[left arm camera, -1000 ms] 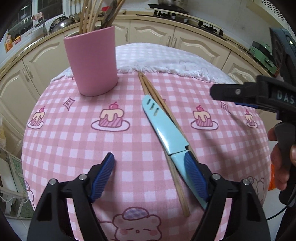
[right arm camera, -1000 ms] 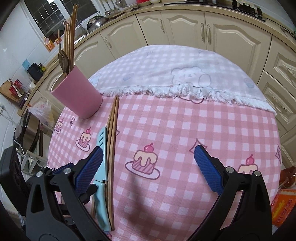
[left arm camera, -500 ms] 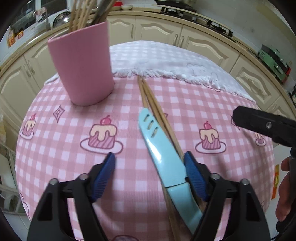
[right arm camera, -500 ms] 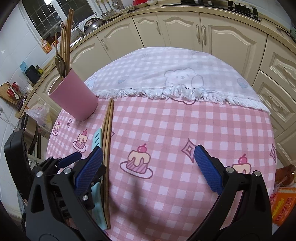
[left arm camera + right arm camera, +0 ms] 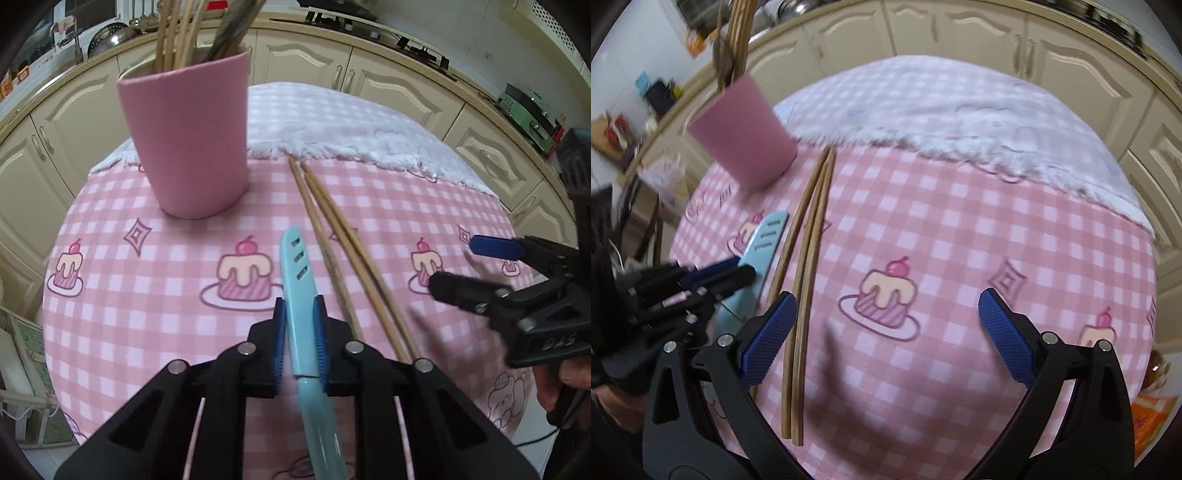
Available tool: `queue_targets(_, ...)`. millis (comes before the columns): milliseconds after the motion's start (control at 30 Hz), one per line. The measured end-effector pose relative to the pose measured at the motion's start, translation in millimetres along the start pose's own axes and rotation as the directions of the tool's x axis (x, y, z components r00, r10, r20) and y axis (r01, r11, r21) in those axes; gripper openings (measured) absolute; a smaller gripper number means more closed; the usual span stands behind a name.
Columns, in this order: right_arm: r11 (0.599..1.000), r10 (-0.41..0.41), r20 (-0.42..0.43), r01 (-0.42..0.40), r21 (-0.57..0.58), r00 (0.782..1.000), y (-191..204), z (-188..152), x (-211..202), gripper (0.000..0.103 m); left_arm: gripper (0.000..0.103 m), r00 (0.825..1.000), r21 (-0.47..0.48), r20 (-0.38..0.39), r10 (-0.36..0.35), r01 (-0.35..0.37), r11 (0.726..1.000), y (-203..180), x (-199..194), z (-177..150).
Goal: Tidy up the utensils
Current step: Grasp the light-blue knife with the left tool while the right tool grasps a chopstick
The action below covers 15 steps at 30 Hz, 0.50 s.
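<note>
On the pink checked surface (image 5: 155, 325), a light blue knife in its sheath (image 5: 297, 291) is enclosed by the closing left claw (image 5: 300, 336), whose blue pads are pressed against both its sides. Just beside it, wooden chopsticks (image 5: 807, 258) are laid, and the nearer pad of the wide open right claw (image 5: 886, 332) is seen touching them. Farther back, a pink cup (image 5: 188, 140) filled with wooden utensils is placed upright.

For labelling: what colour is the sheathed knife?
Light blue knife, clearest in the left wrist view.
</note>
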State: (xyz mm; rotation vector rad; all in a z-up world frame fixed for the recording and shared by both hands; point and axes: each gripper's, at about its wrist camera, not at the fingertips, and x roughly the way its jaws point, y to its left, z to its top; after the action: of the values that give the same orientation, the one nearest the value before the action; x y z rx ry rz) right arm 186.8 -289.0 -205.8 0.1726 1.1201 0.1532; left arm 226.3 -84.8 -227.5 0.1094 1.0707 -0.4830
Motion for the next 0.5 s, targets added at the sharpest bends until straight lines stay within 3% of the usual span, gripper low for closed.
queue_targets(133, 0.998, -0.034, -0.042, 0.031, -0.055, 0.999, 15, 9, 17, 0.097, 0.018, 0.999, 0.055, -0.014, 0.042, -0.041, 0.998, 0, 3, 6)
queue_targets(200, 0.997, -0.044, -0.053, 0.040, -0.067, 0.998, 18, 11, 24, 0.096, 0.032, 0.998, 0.066, -0.025, 0.050, -0.048, 0.997, -1, 6, 9)
queue_targets(367, 0.991, -0.092, -0.063, 0.086, -0.100, 0.994, 20, 17, 29, 0.091, 0.044, 0.997, 0.052, -0.039, 0.061, -0.059, 0.997, 2, 12, 11)
queue_targets(500, 0.989, -0.094, -0.069, 0.085, -0.121, 0.993, 23, 22, 29, 0.077, 0.053, 0.997, 0.083, -0.049, 0.065, -0.061, 0.995, -2, 15, 11)
